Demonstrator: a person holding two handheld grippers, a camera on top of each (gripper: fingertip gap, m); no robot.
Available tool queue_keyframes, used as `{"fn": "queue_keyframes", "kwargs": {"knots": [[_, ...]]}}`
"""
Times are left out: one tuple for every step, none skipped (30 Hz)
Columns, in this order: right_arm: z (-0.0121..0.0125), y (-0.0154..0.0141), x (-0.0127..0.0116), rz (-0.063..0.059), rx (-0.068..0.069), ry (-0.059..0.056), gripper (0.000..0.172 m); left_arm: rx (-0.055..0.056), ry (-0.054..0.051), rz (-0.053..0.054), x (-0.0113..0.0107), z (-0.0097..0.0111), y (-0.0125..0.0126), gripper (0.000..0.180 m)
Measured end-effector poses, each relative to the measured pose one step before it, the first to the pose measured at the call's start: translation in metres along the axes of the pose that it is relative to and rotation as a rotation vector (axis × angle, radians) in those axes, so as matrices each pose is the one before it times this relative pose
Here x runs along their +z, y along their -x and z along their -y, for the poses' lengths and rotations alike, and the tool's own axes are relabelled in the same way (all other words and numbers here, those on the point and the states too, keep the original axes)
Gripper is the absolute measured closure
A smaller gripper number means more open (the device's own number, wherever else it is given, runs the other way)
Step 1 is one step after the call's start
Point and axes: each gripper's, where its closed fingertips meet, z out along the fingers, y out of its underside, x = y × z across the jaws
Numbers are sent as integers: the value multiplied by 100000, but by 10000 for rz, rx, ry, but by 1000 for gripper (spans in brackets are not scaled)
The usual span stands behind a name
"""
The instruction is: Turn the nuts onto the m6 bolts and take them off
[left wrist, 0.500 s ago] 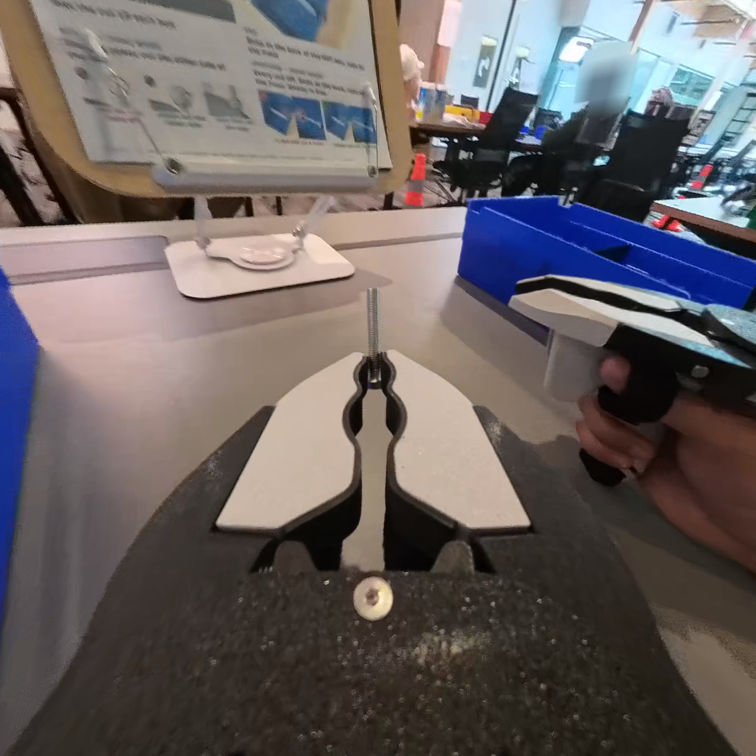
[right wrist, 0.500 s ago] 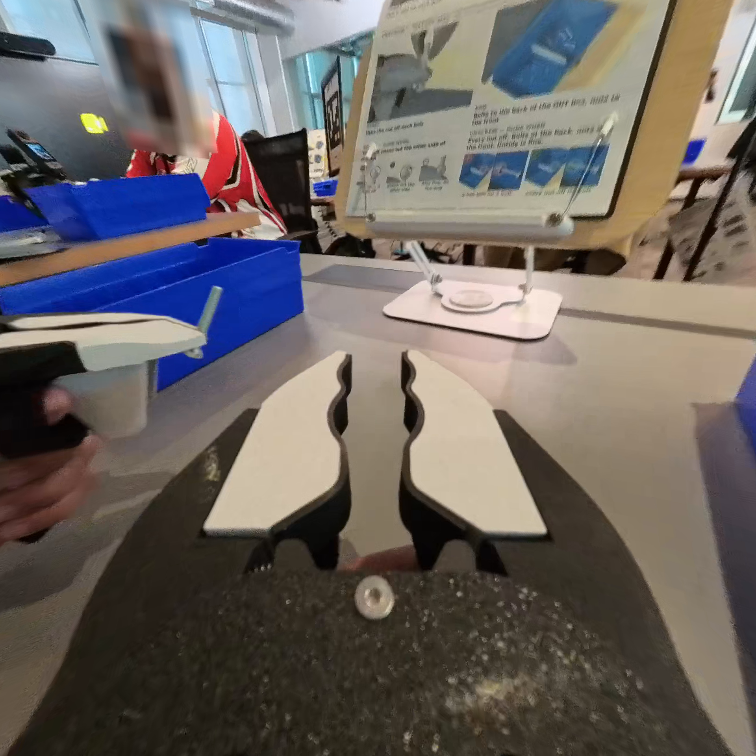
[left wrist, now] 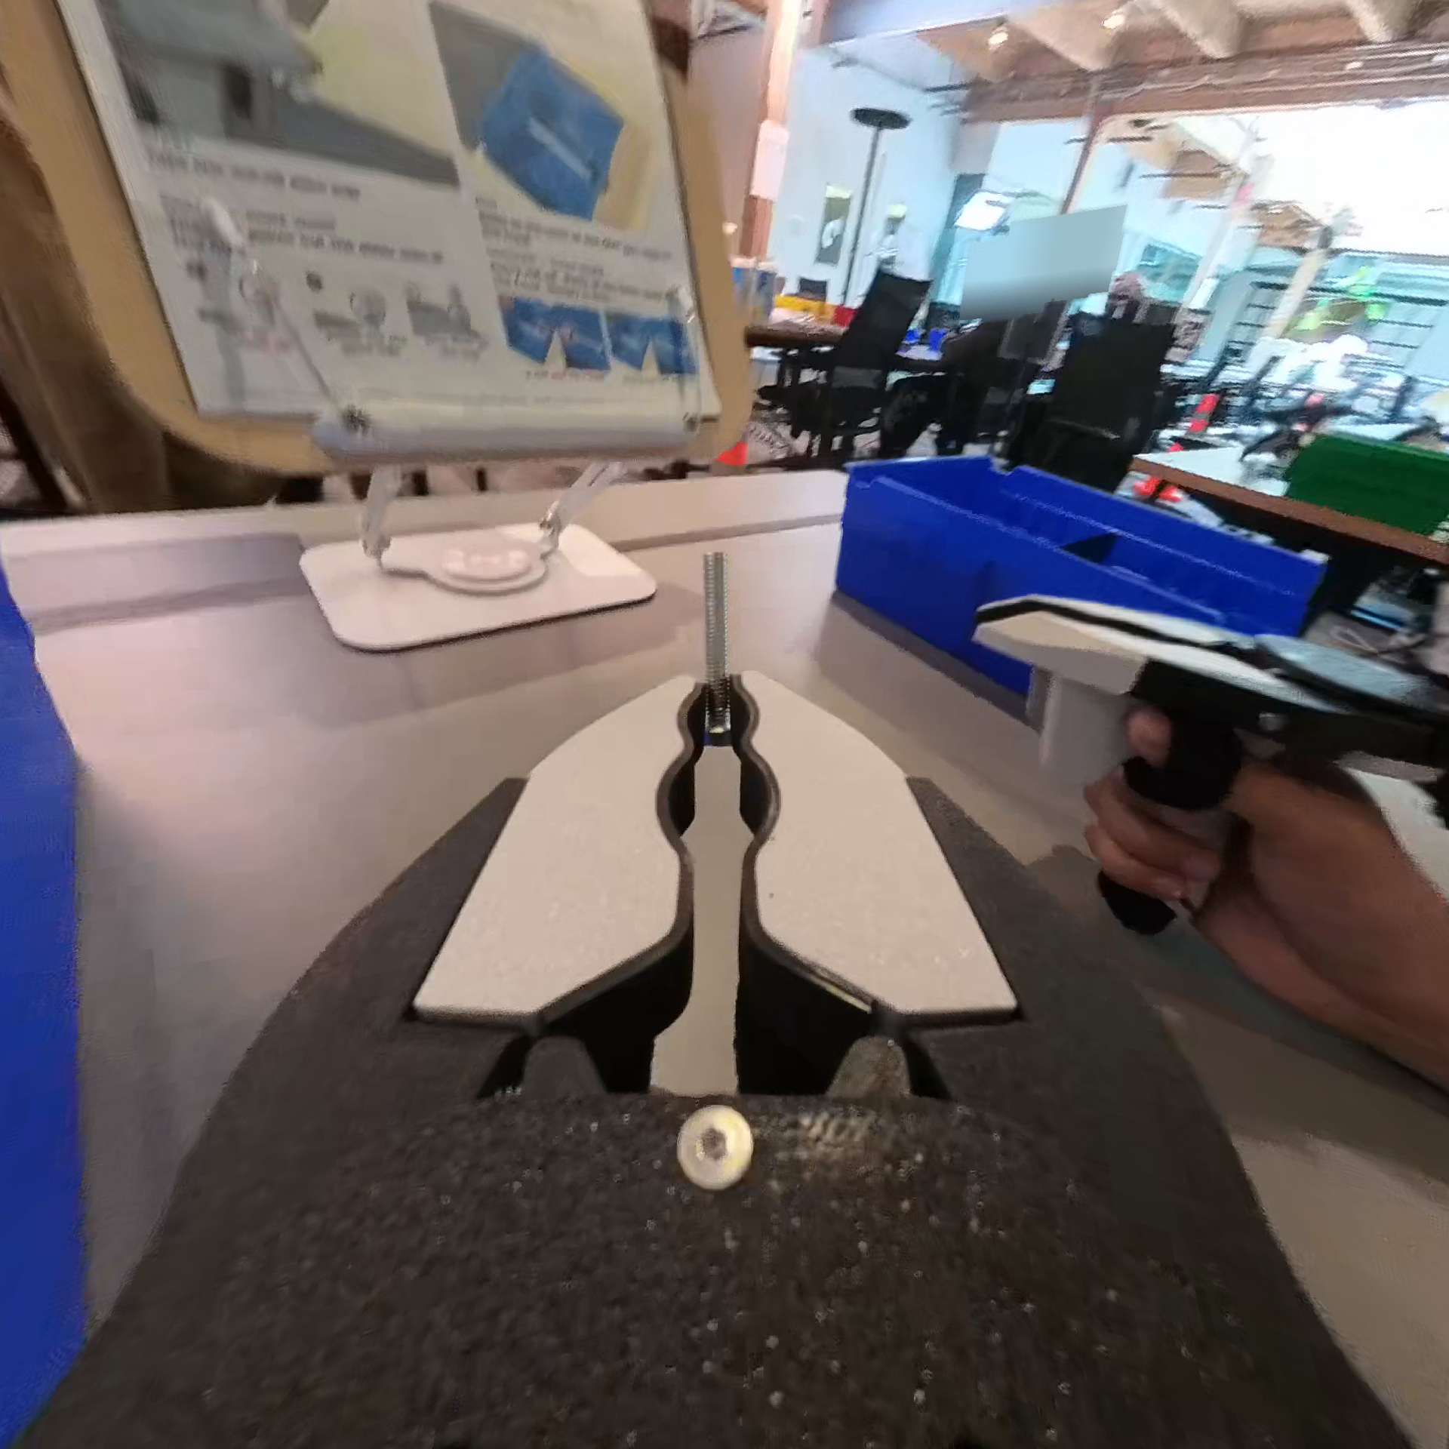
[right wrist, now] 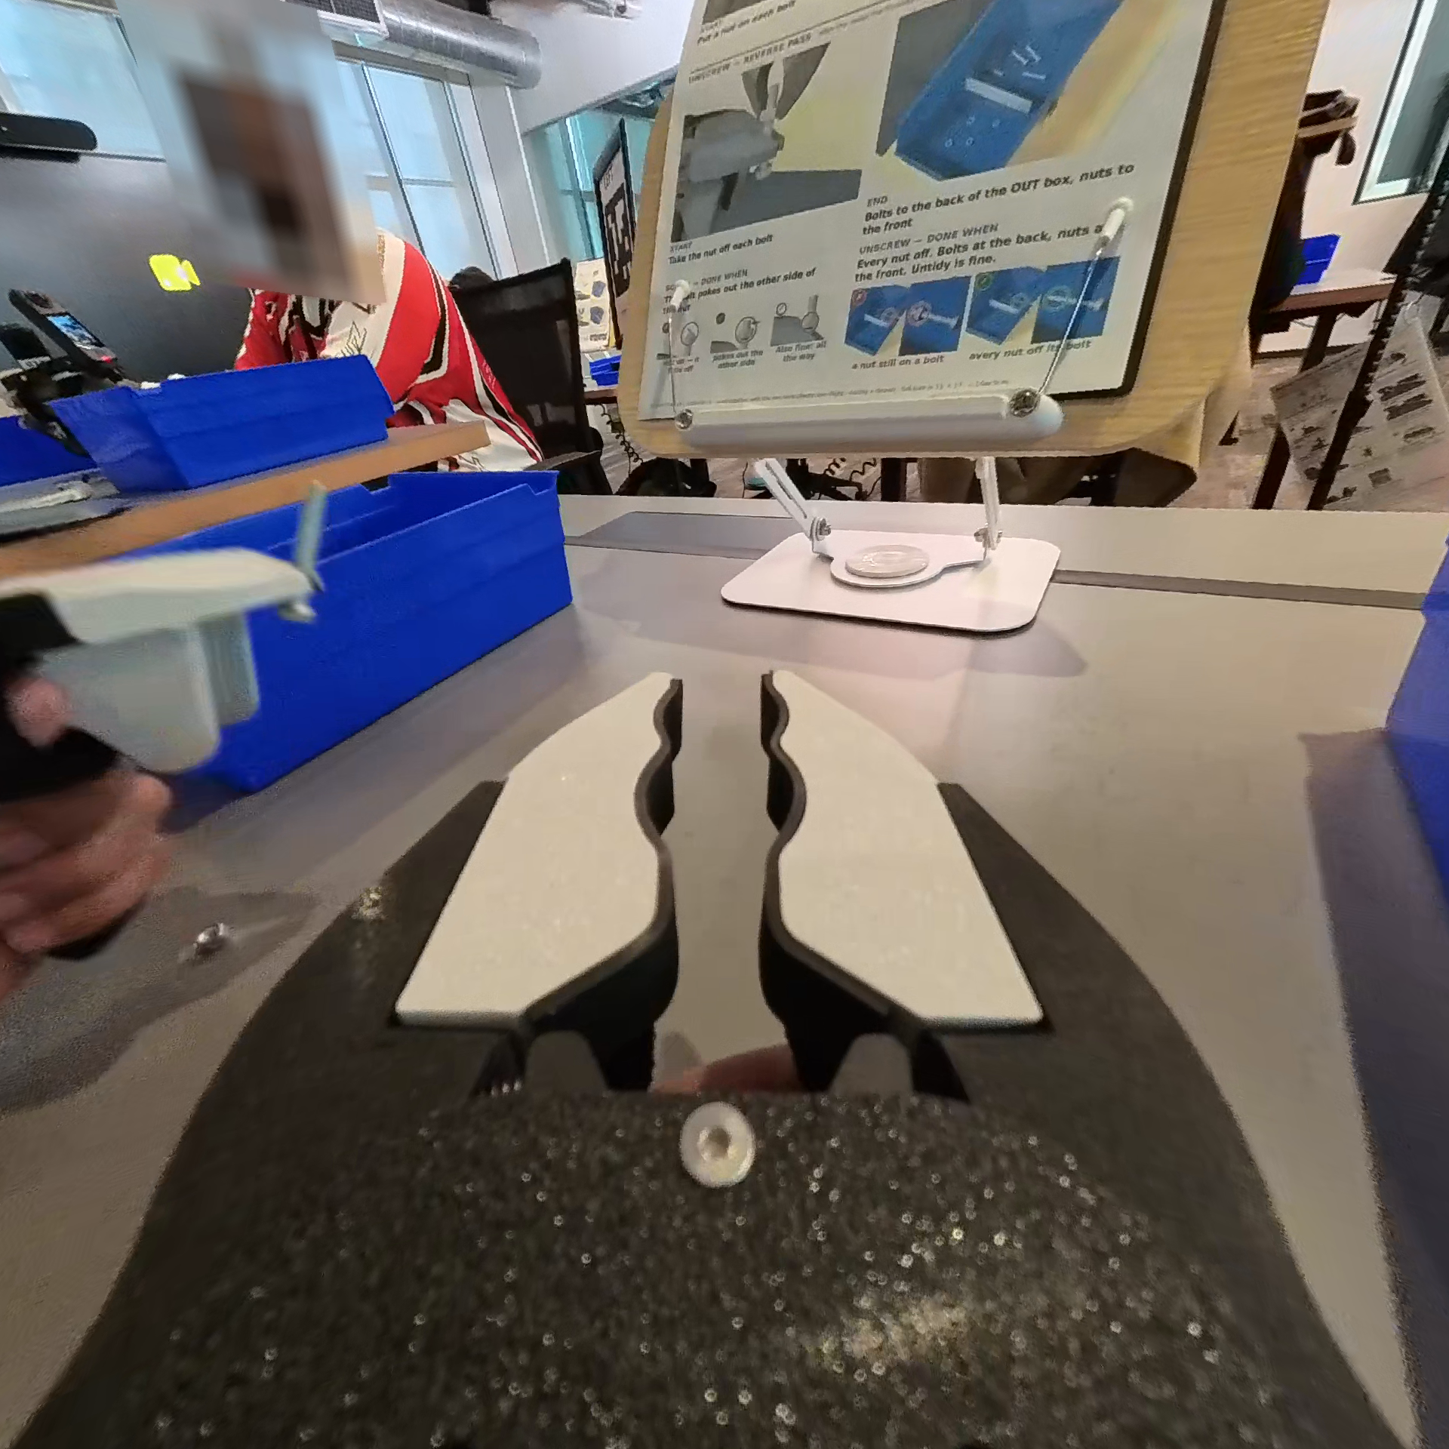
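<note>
My left gripper (left wrist: 717, 706) is shut on a silver bolt (left wrist: 715, 619). The bolt stands upright, its threaded shaft rising above the fingertips. The right wrist view shows the same gripper (right wrist: 302, 588) at the left, with the bolt (right wrist: 312, 533) sticking up from its tips. My right gripper (right wrist: 721, 690) is open with nothing between its fingers, held over the grey table (right wrist: 1098, 784). It shows in the left wrist view (left wrist: 992, 619) at the right, held by a hand, apart from the bolt. A small shiny metal piece (right wrist: 210, 937) lies on the table near the left hand.
A blue bin (left wrist: 980, 549) stands to the right of the left gripper. Another blue bin (right wrist: 408, 611) stands beside it in the right wrist view. A blue edge (right wrist: 1419, 745) lies at the far right. An instruction board on a white stand (right wrist: 894, 572) is at the back. The left gripper's tips are roughly 15 centimeters from the right gripper's.
My left gripper still holds the bolt upright and has shifted slightly. My right gripper stays open, with its fingers a little closer together than before.
</note>
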Motion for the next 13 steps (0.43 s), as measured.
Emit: {"fn": "queue_keyframes", "kwargs": {"knots": [[-19, -41, 9, -8, -3, 18, 153, 148, -111, -317, -519, 1048, -232, 176], [-22, 66, 18, 40, 6, 24, 153, 71, -62, -430, -620, 1018, -348, 175], [-8, 120, 57, 61, -30, 23, 152, 67, 3, -373, -728, 867, -278, 175], [-49, 228, 86, 97, -110, 59, 151, 145, -82, -87, -883, 784, 68, 176], [-90, 446, 147, 188, -175, 111, 151, 188, -69, -19, -928, 568, 141, 175], [-170, 798, 271, 360, -140, 244, 150, 134, 54, -18, -849, 218, 154, 175], [-306, 1591, 420, 823, -124, 487, 151, 45, 57, 216, -856, -28, 460, 175], [-531, 2148, 626, 1099, -147, 752, 151, -69, -28, 475, -887, -143, 810, 175], [-693, 2343, 853, 1113, -151, 960, 148, -175, -69, 302, -808, -239, 645, 176], [-707, 2736, 1027, 1301, -352, 1029, 144, -206, 0, 186, -684, -349, 543, 176], [-543, 2471, 1184, 1050, -665, 979, 146, -168, 51, 355, -619, -425, 818, 175], [-182, 1635, 1363, 414, -901, 748, 148, -129, 57, 363, -589, -429, 855, 175], [39, 1212, 1461, 149, -979, 595, 148, -86, 11, 225, -562, -304, 666, 175]]}}
